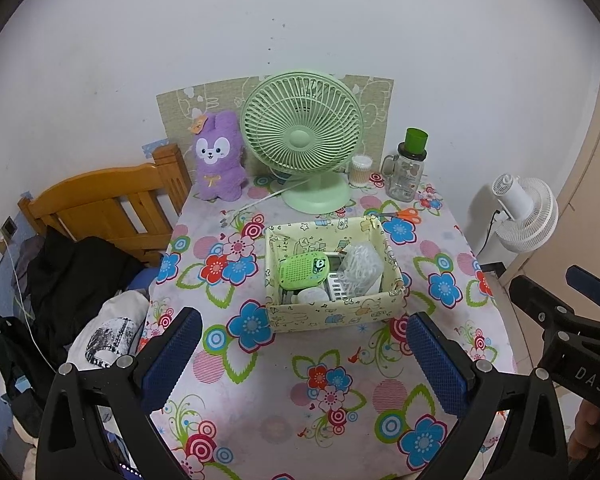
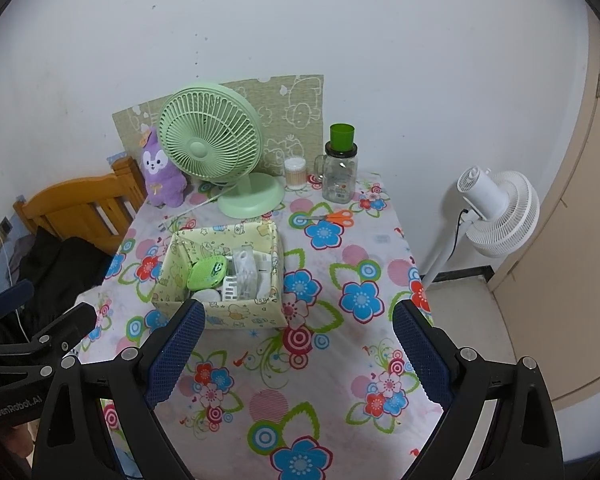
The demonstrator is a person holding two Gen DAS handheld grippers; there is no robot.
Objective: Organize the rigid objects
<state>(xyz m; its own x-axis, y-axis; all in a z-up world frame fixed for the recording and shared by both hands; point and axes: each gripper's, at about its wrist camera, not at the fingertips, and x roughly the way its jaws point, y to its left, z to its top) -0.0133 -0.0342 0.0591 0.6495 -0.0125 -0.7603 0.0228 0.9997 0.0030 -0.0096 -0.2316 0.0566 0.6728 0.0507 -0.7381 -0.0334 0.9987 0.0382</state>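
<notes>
A pale yellow fabric box (image 1: 336,314) (image 2: 236,314) stands in the middle of the flowered table. Inside lie a green panda case (image 1: 305,271) (image 2: 206,272), a clear bag of white pieces (image 1: 360,266) (image 2: 246,268), a white keypad device (image 1: 338,288) and a white round thing (image 1: 311,294). Orange-handled scissors (image 1: 404,214) (image 2: 336,217) lie behind the box. My left gripper (image 1: 302,360) is open and empty, in front of the box. My right gripper (image 2: 296,356) is open and empty, in front of the box and to its right.
At the back stand a green desk fan (image 1: 302,136) (image 2: 210,142), a purple plush rabbit (image 1: 218,156) (image 2: 160,174), a cotton swab jar (image 1: 360,170) (image 2: 295,173) and a glass jar with a green cup (image 1: 407,170) (image 2: 340,168). A white floor fan (image 1: 526,212) (image 2: 496,210) stands right; a wooden bedframe (image 1: 108,208) is left.
</notes>
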